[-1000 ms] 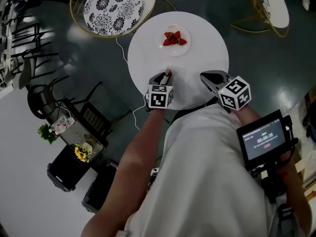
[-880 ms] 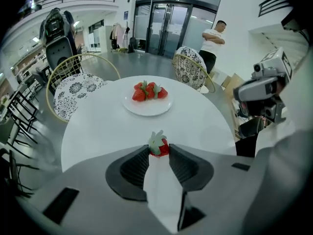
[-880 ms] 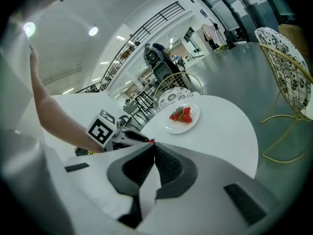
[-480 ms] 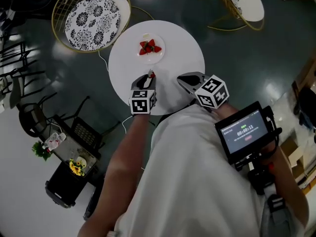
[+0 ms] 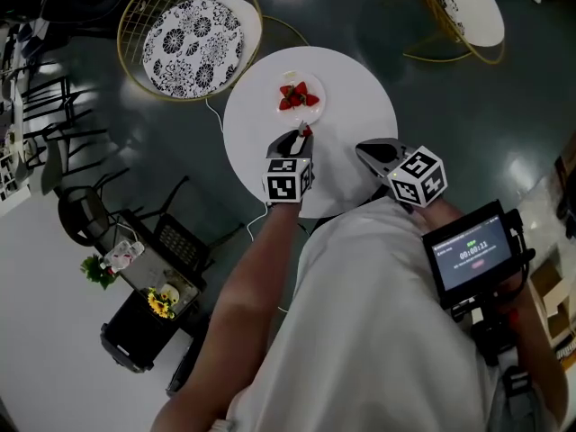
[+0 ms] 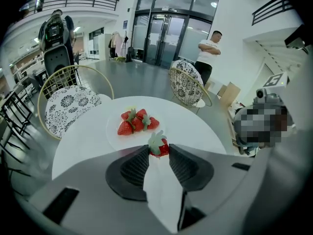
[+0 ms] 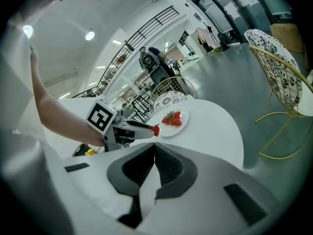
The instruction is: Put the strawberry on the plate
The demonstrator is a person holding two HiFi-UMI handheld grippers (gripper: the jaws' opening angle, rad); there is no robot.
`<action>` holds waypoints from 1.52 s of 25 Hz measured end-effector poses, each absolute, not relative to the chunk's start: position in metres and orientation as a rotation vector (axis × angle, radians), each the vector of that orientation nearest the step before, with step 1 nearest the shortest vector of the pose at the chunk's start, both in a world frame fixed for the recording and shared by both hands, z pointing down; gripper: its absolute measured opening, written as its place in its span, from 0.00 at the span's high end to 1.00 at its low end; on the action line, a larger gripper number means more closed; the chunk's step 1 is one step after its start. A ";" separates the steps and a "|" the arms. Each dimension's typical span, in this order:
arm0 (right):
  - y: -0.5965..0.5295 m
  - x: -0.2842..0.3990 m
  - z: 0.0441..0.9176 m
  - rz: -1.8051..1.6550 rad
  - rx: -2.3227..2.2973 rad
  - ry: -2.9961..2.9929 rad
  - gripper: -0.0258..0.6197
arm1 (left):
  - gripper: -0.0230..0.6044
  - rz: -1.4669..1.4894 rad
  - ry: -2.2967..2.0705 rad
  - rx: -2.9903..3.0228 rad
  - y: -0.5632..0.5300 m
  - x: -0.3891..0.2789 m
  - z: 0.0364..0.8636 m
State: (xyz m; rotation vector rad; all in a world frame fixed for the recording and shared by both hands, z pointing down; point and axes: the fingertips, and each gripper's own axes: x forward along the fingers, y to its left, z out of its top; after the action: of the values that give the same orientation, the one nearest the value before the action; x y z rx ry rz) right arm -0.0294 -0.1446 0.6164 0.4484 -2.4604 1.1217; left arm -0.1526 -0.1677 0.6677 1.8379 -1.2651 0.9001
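**Left gripper carries the strawberry closer to the plate**

Compared with half a second ago, the left gripper (image 5: 303, 135) stands nearer the plate (image 6: 113, 135); the gap between the held fruit and the plate's near rim is smaller than before. The right gripper (image 7: 154, 149) has kept its place over the near edge of the table (image 5: 360, 106). The three strawberries on the plate (image 6: 136, 122) lie as they did.

The person's bare left forearm (image 5: 256, 268) reaches forward from the lower left, over the table's near edge. The left gripper points toward the plate, its marker cube (image 5: 289, 178) facing up. Its jaws pinch the strawberry (image 6: 159, 147) at their very tips, the green leaves toward the plate and the red flesh between the ribbed pads. The berry is just short of the plate's near rim, not over the heap. How high it hangs above the table cannot be told. The right gripper's jaws are pressed together with nothing between them; it sits to the right of the left one, well apart from the plate.

Nothing lies on the white table between the held berry and the plate. Beside the table stands a gold wire chair with a patterned cushion (image 5: 192, 41), and a second one (image 5: 468, 7) stands farther right. A white cable (image 5: 216, 115) runs across the dark floor by the table. A small screen (image 5: 472, 257) is mounted at the person's right side. In the left gripper view a person with folded arms (image 6: 208, 50) stands far behind the table.
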 end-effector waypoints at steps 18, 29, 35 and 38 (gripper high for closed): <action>-0.145 -0.017 0.621 1.161 0.513 -2.419 0.95 | 0.74 0.841 -1.334 1.688 -0.182 -0.179 0.691; -0.142 -0.016 0.619 1.177 0.517 -2.411 0.95 | 0.74 0.902 -1.242 1.760 -0.186 -0.166 0.692; -0.166 -0.011 0.627 1.196 0.487 -2.411 0.95 | 0.74 0.895 -1.250 1.751 -0.208 -0.163 0.696; -0.166 -0.007 0.628 1.198 0.484 -2.406 0.95 | 0.74 0.889 -1.270 1.750 -0.207 -0.162 0.691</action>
State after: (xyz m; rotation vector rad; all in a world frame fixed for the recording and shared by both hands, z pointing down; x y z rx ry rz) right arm -0.0069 -0.1656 0.6276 0.4840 -2.4062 1.1977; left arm -0.1624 -0.2075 0.6913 1.7503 -1.2698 0.8893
